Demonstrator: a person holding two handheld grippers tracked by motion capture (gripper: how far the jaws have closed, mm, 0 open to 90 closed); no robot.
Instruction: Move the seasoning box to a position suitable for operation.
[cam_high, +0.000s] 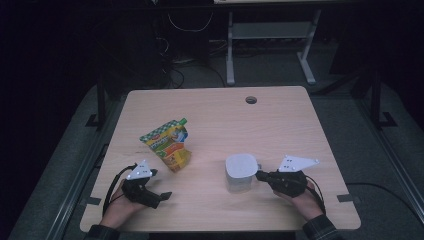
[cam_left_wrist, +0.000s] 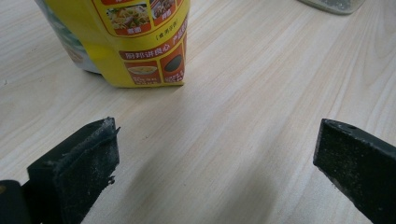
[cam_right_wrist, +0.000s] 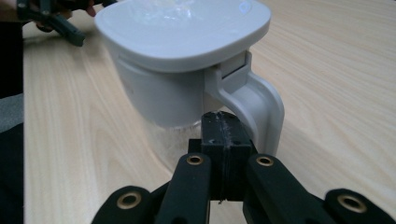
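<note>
A yellow and green spouted food pouch (cam_high: 167, 145) lies tilted on the wooden table (cam_high: 225, 115), left of centre. My left gripper (cam_high: 159, 184) rests on the table just below it, open, with bare wood between its jaws; in the left gripper view (cam_left_wrist: 215, 140) the pouch's printed bottom (cam_left_wrist: 140, 42) sits ahead and apart. A white lidded jug (cam_high: 240, 170) stands right of centre. My right gripper (cam_high: 259, 175) is shut, its tips (cam_right_wrist: 226, 126) pressed together right at the jug's handle (cam_right_wrist: 261, 102), below the lid (cam_right_wrist: 182, 32). Nothing shows between the pads.
A round cable hole (cam_high: 251, 100) sits near the table's far edge. Beyond the table are a dark floor, cables and a grey desk frame (cam_high: 270, 45). The other hand's gripper (cam_right_wrist: 56, 18) shows far off in the right gripper view.
</note>
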